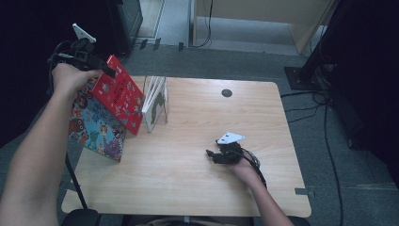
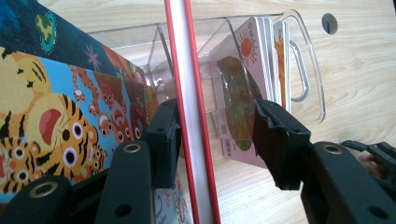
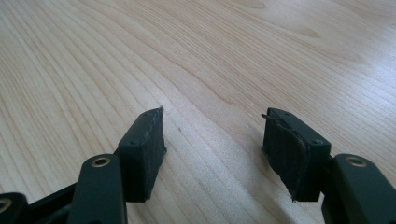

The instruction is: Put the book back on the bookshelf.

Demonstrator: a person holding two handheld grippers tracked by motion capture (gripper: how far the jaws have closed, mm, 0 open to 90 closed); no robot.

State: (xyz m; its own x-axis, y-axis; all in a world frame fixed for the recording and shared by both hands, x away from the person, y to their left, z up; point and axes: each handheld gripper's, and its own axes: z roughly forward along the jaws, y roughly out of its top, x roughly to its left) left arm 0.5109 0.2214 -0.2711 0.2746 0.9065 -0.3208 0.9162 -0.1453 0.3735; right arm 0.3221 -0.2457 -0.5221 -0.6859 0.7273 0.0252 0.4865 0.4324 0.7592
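leaning against the tiger-patterned book at the table's left edge, the red book is seen with its top edge between the jaws of the left gripper, beside the clear acrylic book stand. a slip is judged possible: with no firm pinch on it, the tilted red book could slide down or topple before it is seated in the stand. in the left gripper view the jaws are spread about halfway, one pad close against the cover, the other well clear. the right gripper is rested on the table, jaws spread wide on nothing.
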